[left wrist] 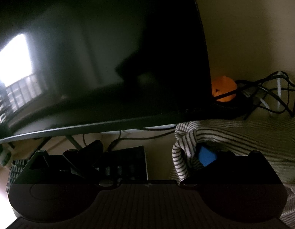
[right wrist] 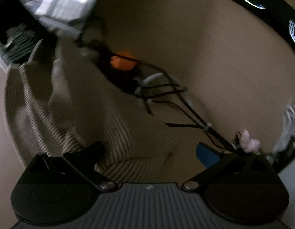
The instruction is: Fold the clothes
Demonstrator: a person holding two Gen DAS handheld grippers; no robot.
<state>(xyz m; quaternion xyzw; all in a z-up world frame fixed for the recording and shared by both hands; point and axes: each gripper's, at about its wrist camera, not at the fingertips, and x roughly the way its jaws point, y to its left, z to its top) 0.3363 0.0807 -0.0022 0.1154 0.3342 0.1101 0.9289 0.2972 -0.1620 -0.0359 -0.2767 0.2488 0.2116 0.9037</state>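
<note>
A: Looking along the left hand-held gripper (left wrist: 150, 153), its fingers are spread wide; the striped garment (left wrist: 233, 139) bunches against the blue pad (left wrist: 206, 155) on the right finger, but nothing is pinched.

B: And the right hand-held gripper (right wrist: 150, 152)?

A: Also spread, empty. The garment (right wrist: 58, 114) lies on the desk (right wrist: 233, 66), mostly left of and beyond that gripper, rumpled rather than flat.

B: What worries you?

A: The tangle of dark cables (right wrist: 166, 95) just beyond the cloth, by the orange object (left wrist: 223, 90). Reaching far for an edge could snag a finger in them and drag them along. The monitor (left wrist: 101, 57) also stands close behind; a lifted fold might brush it.
</note>
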